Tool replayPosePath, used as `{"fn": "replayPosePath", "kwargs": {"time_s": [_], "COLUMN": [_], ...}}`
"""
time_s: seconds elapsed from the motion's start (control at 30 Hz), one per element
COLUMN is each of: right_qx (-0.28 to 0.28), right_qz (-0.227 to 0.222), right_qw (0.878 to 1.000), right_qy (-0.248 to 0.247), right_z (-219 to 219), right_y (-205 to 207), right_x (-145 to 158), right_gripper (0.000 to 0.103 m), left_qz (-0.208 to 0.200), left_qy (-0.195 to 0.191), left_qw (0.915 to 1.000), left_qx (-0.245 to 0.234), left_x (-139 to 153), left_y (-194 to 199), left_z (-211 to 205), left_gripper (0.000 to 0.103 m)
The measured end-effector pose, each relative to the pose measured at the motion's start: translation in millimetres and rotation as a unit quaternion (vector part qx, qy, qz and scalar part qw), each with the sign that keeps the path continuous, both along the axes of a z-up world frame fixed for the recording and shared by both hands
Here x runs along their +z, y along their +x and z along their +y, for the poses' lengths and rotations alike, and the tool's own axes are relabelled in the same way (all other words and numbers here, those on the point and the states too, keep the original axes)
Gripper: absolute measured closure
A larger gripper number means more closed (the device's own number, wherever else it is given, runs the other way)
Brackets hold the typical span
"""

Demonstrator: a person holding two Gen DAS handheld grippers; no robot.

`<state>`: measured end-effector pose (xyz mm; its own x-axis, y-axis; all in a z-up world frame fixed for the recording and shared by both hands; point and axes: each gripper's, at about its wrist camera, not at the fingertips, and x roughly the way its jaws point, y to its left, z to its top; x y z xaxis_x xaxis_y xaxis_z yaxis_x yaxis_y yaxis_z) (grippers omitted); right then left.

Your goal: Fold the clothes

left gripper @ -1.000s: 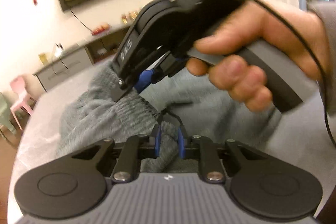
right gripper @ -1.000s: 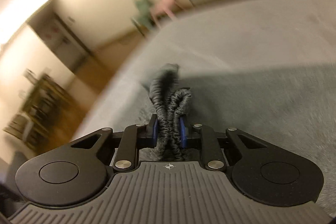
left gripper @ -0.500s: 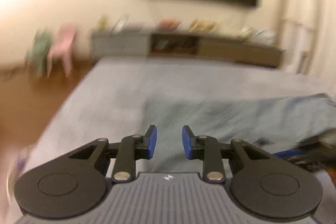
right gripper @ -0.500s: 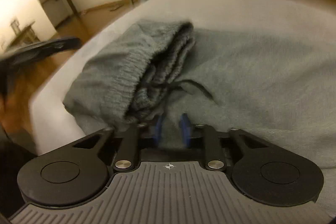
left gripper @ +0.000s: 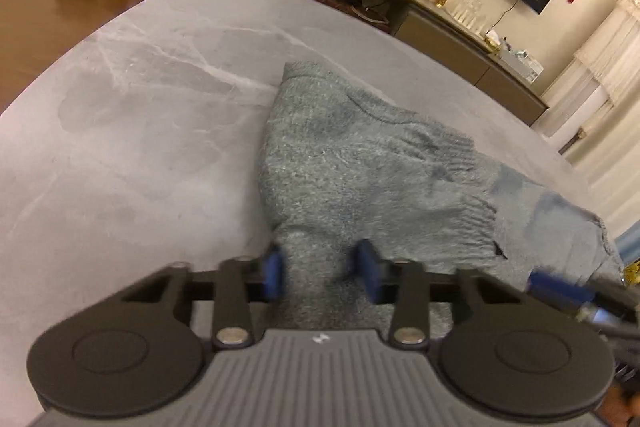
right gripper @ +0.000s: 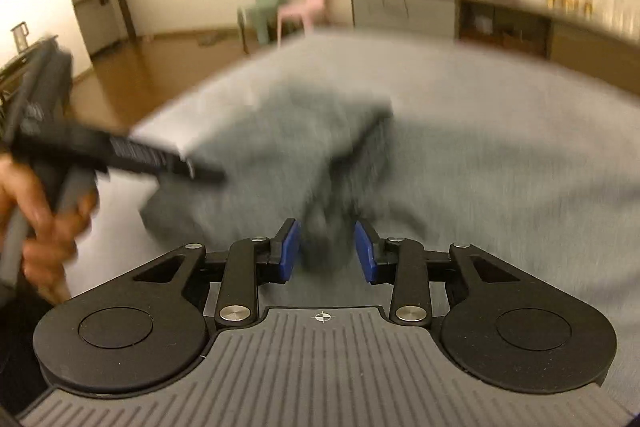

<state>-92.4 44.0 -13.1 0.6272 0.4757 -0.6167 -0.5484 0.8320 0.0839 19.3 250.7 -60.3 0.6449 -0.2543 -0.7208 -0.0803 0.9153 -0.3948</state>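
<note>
Jaws apart on both sides, nothing pinched in either! On the left gripper the blue pads stand wide with grey knit lying between and below them, unclamped. The right gripper matches it: pads spread, a dark fold of cloth just ahead of the gap, though that view is smeared with motion and I can't say whether cloth touches a pad.

And the garment, a grey knitted piece with ribbed bands, lies on the grey marbled surface, towards its right-hand side in the left wrist view, its far corner pointing at the back edge. It is doubled over itself: one ribbed band crosses the middle with another layer reaching out beyond it to the right. From the right wrist view it reads as a thick, blocky bundle with a stepped edge, sitting near the surface's left edge, the person's hand holding the left tool beside it.

How far along? My call: at least one fold is in, since layers are plainly stacked. Edges look uneven and the bundle loose, so it could be midway with another fold and some squaring to come, or set down as finished. These views don't settle which.
</note>
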Motion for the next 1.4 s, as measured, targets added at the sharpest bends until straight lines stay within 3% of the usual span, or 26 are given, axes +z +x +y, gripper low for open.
{"fn": "replayPosePath", "kwargs": {"time_s": [0.03,0.07,0.17,0.23,0.3,0.4,0.47,0.57,0.63,0.7,0.77,0.87,0.9,1.0,1.07,1.17,1.23,1.27,1.33,1.4], "right_qx": [0.005,0.013,0.024,0.018,0.014,-0.027,-0.054,-0.094,-0.121,-0.147,-0.17,-0.196,-0.199,-0.163,-0.139,-0.121,-0.113,-0.107,-0.077,-0.05], "right_qz": [-0.017,-0.016,0.051,0.051,0.095,0.139,0.167,0.209,0.236,0.261,0.259,0.249,0.247,0.238,0.225,0.216,0.218,0.219,0.189,0.119], "right_qw": [1.0,0.999,0.997,0.998,0.995,0.986,0.975,0.953,0.934,0.912,0.907,0.895,0.891,0.903,0.916,0.931,0.937,0.941,0.958,0.984], "right_qy": [-0.012,-0.027,-0.045,-0.023,0.026,0.092,0.135,0.199,0.241,0.28,0.285,0.315,0.326,0.317,0.302,0.269,0.248,0.237,0.2,0.126], "right_z": [7,15,30,28,19,-33,-68,-121,-156,-191,-223,-251,-256,-244,-230,-211,-201,-196,-188,-170], "right_y": [2,8,34,33,41,50,56,64,70,76,66,60,59,60,64,77,88,92,88,80], "right_x": [3,0,-38,-41,-43,-51,-57,-64,-70,-75,-79,-85,-86,-84,-83,-82,-84,-85,-73,-57], "right_gripper": [0.072,0.079,0.086,0.086,0.086,0.086,0.085,0.085,0.082,0.078,0.078,0.074,0.073,0.063,0.058,0.055,0.056,0.069,0.084,0.087], "left_qz": [-0.004,-0.009,-0.044,-0.076,-0.118,-0.157,-0.168,-0.176,-0.169,-0.17,-0.172,-0.175,-0.172,-0.151,-0.111,-0.047,-0.013,-0.006,-0.003,0.003], "left_qy": [-0.009,-0.015,-0.021,-0.019,0.005,0.054,0.109,0.181,0.202,0.191,0.172,0.116,0.113,0.13,0.135,0.109,0.069,0.051,0.023,-0.013], "left_qw": [1.0,0.9998,0.9988,0.9969,0.993,0.9852,0.9768,0.9552,0.9421,0.9349,0.9351,0.9538,0.9602,0.9726,0.9783,0.9856,0.9889,0.9895,0.9899,0.9875], "left_qx": [0.002,0.006,0.01,0.007,-0.008,-0.044,-0.077,-0.155,-0.207,-0.246,-0.257,-0.215,-0.189,-0.12,-0.111,-0.121,-0.131,-0.135,-0.14,-0.157], "left_x": [1,2,13,25,45,74,88,94,89,86,89,107,110,109,89,57,40,34,27,19], "left_y": [0,0,-6,-13,-20,-26,-29,-34,-40,-53,-62,-60,-52,-23,6,49,74,84,101,115], "left_z": [2,3,1,-3,-22,-71,-120,-201,-244,-267,-268,-233,-218,-180,-165,-154,-143,-138,-131,-123], "left_gripper": [0.084,0.085,0.089,0.09,0.09,0.09,0.09,0.086,0.081,0.081,0.08,0.074,0.073,0.072,0.072,0.07,0.062,0.062,0.056,0.049]}}
